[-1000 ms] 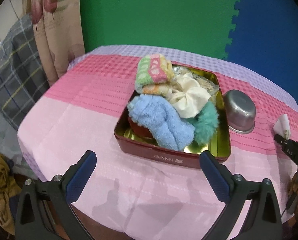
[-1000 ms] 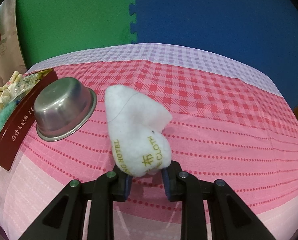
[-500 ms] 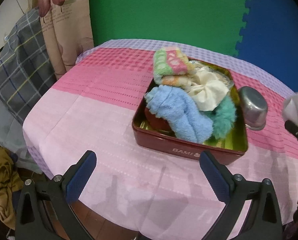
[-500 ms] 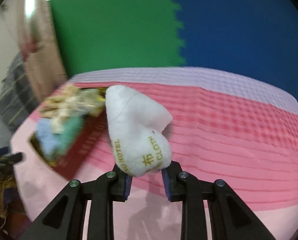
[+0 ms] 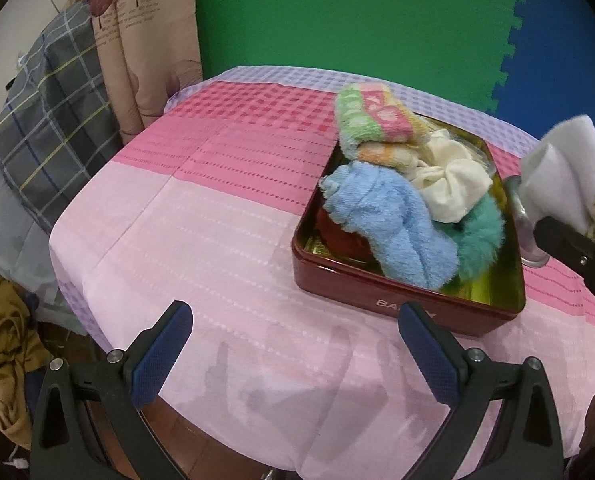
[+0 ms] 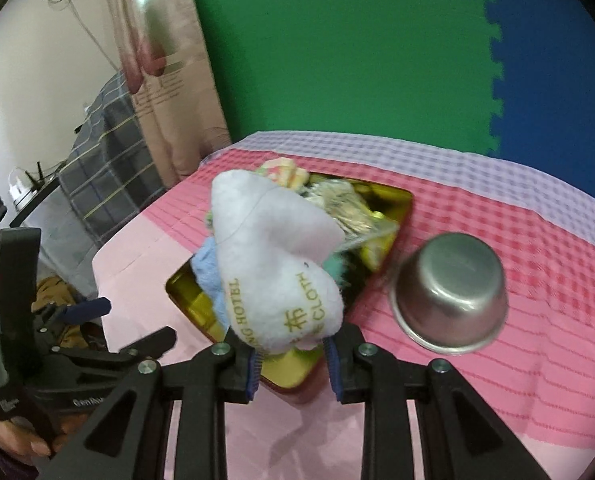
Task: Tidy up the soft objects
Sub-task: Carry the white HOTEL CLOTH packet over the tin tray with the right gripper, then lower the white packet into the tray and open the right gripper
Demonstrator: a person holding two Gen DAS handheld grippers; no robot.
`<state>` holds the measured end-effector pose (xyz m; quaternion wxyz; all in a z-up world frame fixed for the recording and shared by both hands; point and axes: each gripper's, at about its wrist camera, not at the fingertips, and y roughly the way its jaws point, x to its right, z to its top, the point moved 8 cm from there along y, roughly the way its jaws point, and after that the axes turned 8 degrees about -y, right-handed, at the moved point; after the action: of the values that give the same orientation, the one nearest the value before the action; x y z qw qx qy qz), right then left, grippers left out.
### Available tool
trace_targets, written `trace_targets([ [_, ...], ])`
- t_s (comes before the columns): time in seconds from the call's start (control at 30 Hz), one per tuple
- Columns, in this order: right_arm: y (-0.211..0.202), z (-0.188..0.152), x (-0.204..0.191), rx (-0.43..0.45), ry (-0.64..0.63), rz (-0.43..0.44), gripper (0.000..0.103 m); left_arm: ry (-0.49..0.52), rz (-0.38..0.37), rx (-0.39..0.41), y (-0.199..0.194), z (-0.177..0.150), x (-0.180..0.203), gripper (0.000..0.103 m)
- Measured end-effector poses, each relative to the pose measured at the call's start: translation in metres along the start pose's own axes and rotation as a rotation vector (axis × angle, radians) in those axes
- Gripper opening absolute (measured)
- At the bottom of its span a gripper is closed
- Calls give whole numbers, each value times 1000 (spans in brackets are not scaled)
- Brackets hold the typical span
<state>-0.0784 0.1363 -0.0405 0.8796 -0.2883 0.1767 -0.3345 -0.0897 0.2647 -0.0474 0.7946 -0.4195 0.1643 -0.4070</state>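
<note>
My right gripper [image 6: 293,356] is shut on a white hotel cloth [image 6: 275,276] with gold lettering and holds it in the air over the near edge of a dark red tin [image 5: 381,300]. The cloth also shows at the right edge of the left wrist view [image 5: 565,172]. The tin holds a blue fluffy towel [image 5: 385,228], a cream cloth [image 5: 445,180], a teal fluffy piece [image 5: 477,236] and a green and pink towel [image 5: 373,116]. My left gripper [image 5: 293,340] is open and empty, low in front of the tin.
An upturned steel bowl [image 6: 453,292] stands on the pink checked tablecloth [image 5: 201,216] just right of the tin. A curtain [image 5: 145,40] and a plaid cloth [image 5: 45,100] hang left of the table. Green and blue foam mats line the back wall.
My right gripper has lifted the white cloth off the table and carried it left, from beside the steel bowl to over the tin. The left gripper has drifted left and stayed open.
</note>
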Motion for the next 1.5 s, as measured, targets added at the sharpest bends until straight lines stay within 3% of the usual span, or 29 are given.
trace_targets([
  [0.33,32,7,-25,-53,-48,21,26,-13,18,1,4,2,-6,102],
  [1.5,71,7,-27,-111,-78,1,31,-24,38,-56,20,-2,-14,102],
])
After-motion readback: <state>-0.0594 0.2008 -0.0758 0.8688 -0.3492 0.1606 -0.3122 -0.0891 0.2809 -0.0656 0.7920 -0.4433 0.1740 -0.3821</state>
